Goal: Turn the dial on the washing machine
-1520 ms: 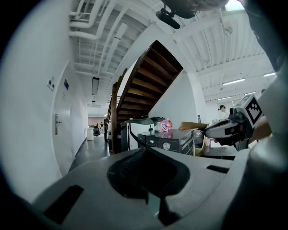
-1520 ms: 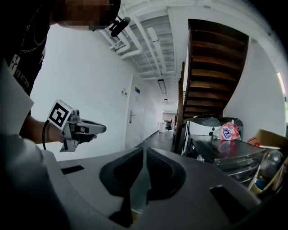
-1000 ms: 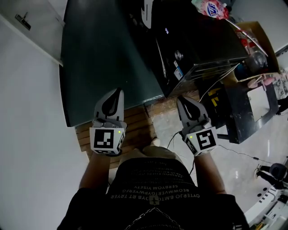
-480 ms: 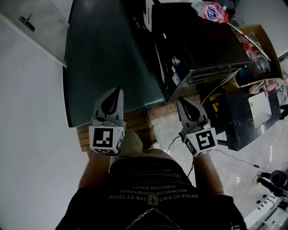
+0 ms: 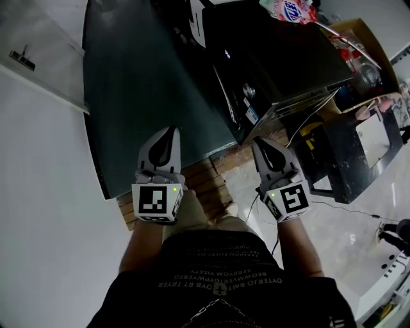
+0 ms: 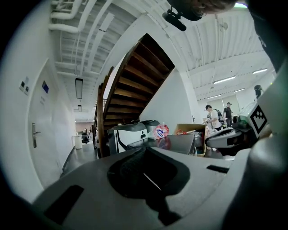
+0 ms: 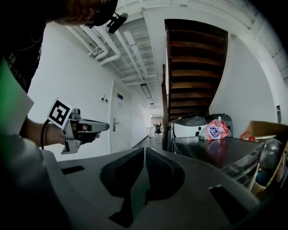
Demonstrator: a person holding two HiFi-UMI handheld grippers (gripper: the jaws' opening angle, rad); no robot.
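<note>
The washing machine [image 5: 282,57] is a dark box ahead and to the right; a small round dial [image 5: 249,90] sits on its near-left control strip. My left gripper [image 5: 173,129] is shut and empty, held over the dark floor left of the machine. My right gripper [image 5: 257,141] is also shut and empty, just short of the machine's near corner. In the right gripper view the machine's glossy top [image 7: 216,150] lies ahead on the right, and the left gripper [image 7: 83,128] shows at the left. In the left gripper view the machine [image 6: 180,143] is ahead.
A pink detergent bag [image 5: 288,9] lies on the machine's far end. An open cardboard box [image 5: 359,38] of items and a black stand [image 5: 349,154] with cables are on the right. A white wall with a door [image 5: 25,57] runs along the left; a wooden staircase [image 7: 193,67] rises ahead.
Both grippers have advanced a little with the person, further over the dark floor and nearer the machine. Their jaws look the same as before.
</note>
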